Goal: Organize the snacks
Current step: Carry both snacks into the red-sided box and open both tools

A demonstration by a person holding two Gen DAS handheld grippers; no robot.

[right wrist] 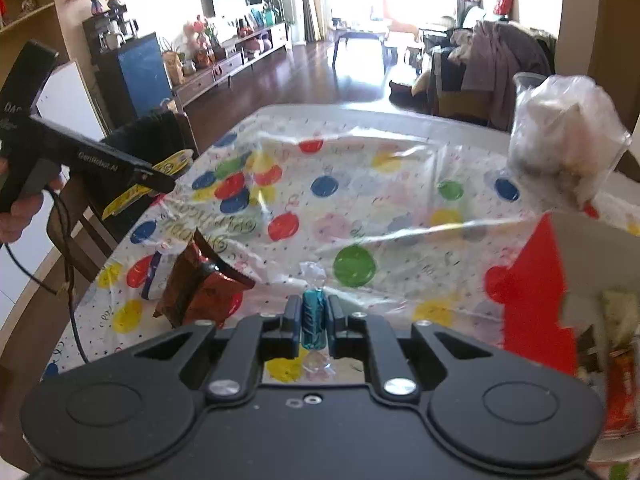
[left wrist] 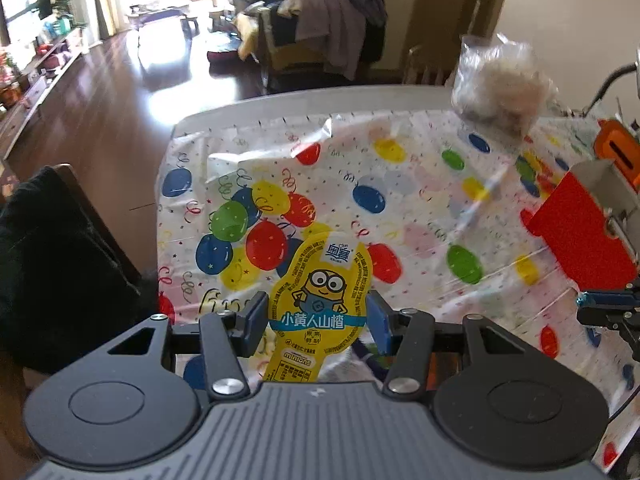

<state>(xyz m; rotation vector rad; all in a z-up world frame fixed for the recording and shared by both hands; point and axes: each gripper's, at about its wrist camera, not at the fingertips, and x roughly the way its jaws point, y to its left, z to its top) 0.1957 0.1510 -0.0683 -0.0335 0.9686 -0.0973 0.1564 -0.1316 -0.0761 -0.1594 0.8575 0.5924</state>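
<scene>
My left gripper (left wrist: 318,316) is shut on a yellow Minions snack pack (left wrist: 320,280), its blue pads (left wrist: 378,320) pressing both edges above the balloon-print tablecloth (left wrist: 400,208). In the right wrist view the left gripper (right wrist: 160,178) shows from the side at the left, with the yellow pack (right wrist: 176,160) sticking out of it. My right gripper (right wrist: 313,312) is shut on a teal wrapped candy (right wrist: 313,320) with clear twisted ends, held off the table. A red-brown foil pack (right wrist: 200,284) lies on the cloth to its left.
A red box (right wrist: 532,292) stands at the table's right, also visible as the red box (left wrist: 580,236). A clear bag of pale snacks (right wrist: 560,148) sits far right. A small blue-white packet (right wrist: 150,276) lies by the foil pack. A dark chair (left wrist: 52,260) stands left of the table.
</scene>
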